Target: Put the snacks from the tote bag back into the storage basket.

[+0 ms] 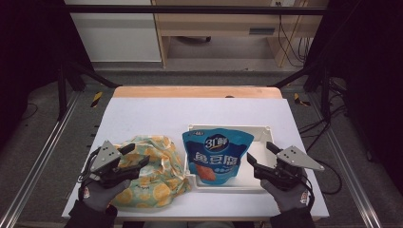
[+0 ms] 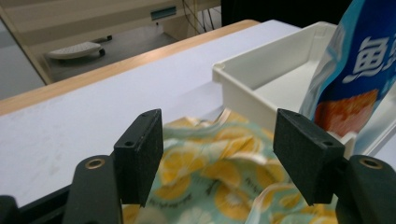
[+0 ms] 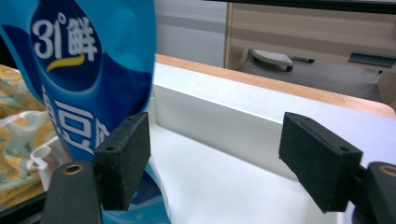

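A blue snack bag (image 1: 217, 154) with white lettering stands in the left part of a white tray (image 1: 256, 128), leaning on its left wall. A crumpled lemon-print cloth (image 1: 152, 175) lies left of the tray, against it. My left gripper (image 1: 138, 154) hovers open over the cloth. In the left gripper view, the left gripper (image 2: 219, 154) has the cloth (image 2: 219, 177) below its jaws, with the tray (image 2: 261, 70) and bag (image 2: 359, 70) beyond. My right gripper (image 1: 260, 152) is open over the tray's right half. In the right gripper view, the right gripper (image 3: 215, 158) has its left jaw close to the bag (image 3: 88, 60).
The white table top (image 1: 166, 114) ends in a wooden strip (image 1: 197, 91) at the far side. Metal frame rails (image 1: 43, 156) run along both sides below the table. A cabinet and cables stand on the floor beyond.
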